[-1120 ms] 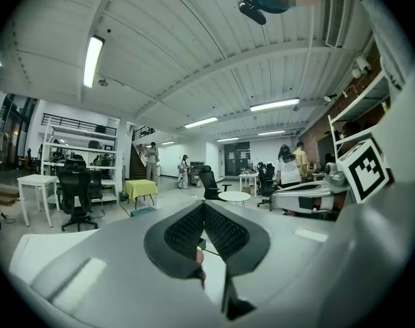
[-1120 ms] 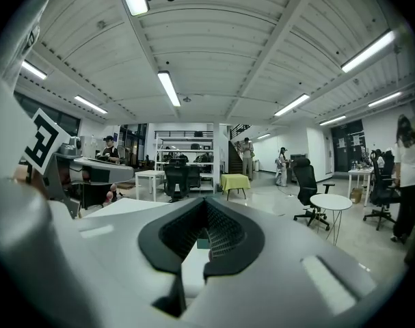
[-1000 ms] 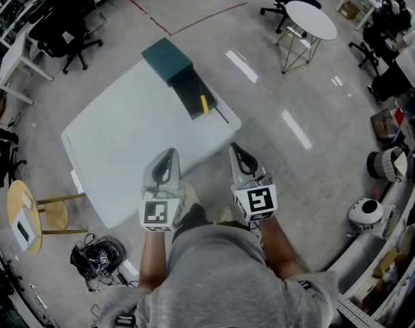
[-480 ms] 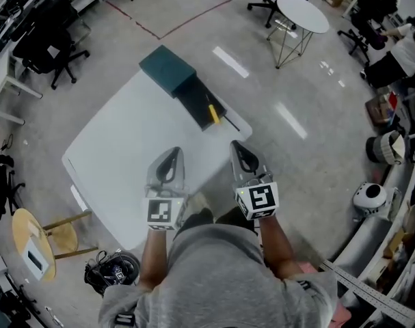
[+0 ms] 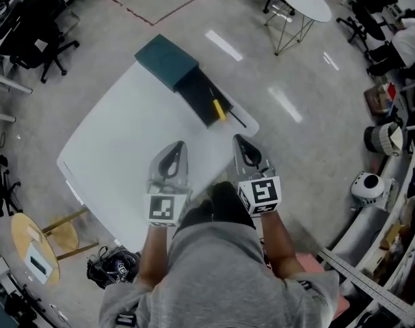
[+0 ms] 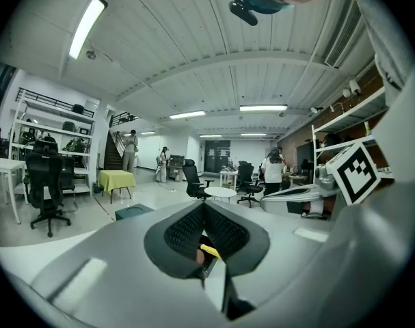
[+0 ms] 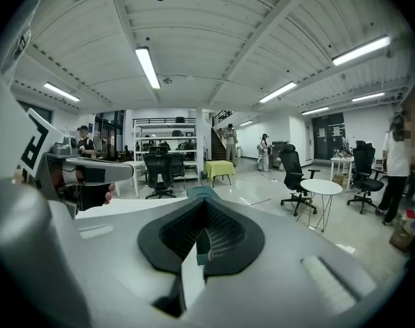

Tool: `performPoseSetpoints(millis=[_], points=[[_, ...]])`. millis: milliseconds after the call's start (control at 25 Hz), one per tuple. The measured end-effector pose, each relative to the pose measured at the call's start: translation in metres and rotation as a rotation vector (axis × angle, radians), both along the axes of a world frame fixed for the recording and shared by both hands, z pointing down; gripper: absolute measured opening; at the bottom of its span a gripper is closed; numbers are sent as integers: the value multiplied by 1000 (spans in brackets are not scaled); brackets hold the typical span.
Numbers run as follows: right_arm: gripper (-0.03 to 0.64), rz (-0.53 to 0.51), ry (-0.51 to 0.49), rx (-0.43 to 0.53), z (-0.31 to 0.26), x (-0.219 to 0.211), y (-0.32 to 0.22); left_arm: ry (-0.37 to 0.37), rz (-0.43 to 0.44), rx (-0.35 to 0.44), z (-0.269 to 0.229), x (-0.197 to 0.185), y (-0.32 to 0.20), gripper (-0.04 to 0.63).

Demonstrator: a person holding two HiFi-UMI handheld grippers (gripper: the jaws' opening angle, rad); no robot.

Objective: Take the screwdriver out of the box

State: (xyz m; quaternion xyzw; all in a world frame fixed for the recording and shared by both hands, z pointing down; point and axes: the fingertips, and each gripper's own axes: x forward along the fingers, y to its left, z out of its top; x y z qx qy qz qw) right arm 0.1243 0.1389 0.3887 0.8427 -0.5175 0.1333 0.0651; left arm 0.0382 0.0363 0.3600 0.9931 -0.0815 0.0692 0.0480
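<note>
Over the last second both grippers have moved forward. The left gripper (image 5: 178, 147) now hangs over the table (image 5: 118, 142). The right gripper (image 5: 241, 141), earlier over bare floor, now has its tip at the table's near edge. Both pairs of jaws are closed together with nothing between them.

The white table stands on a grey floor (image 5: 296, 135). The box (image 5: 197, 91) lies at the table's far right corner, its teal cover (image 5: 166, 60) farthest away and its dark tray open. The screwdriver (image 5: 219, 108), yellow-handled, lies in the tray's nearer end. Beyond the table stand a round table (image 5: 304, 0) and office chairs (image 5: 29, 29). A wooden stool (image 5: 19, 231) stands beside the table's near left.
</note>
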Motion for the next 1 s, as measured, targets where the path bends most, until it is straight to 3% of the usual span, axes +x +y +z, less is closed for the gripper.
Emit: performPoseSetpoints(millis=[440,1000], points=[[3,-47,-74,-56,35,45,-42,-40,-31,-50,31,44,-28,12],[3,-106,-198,-165,108,90,-68,-158,-62,-132,94,97,-48,12]])
